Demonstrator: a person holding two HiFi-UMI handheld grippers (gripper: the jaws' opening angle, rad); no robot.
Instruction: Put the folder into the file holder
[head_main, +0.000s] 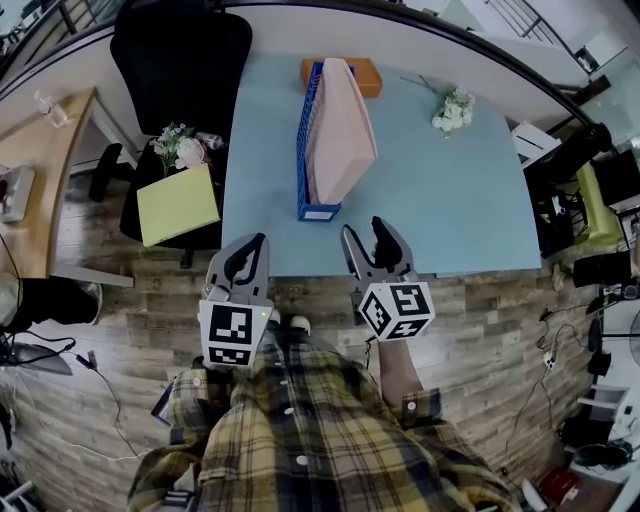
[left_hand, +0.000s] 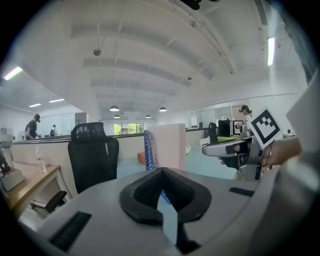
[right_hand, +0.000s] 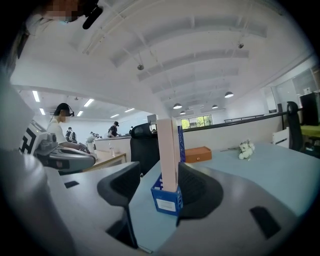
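Pink folder stands in the blue file holder, lengthwise from the table's near edge, dead ahead of my right gripper, jaws spread and empty; left gripper pressed together.

Head camera looking steeply down on light blue tabletop from near edge. Camera on left gripper facing level across it, set back; camera on right gripper sitting nearer. All sharing upright pale pink folder in blue mesh file holder.
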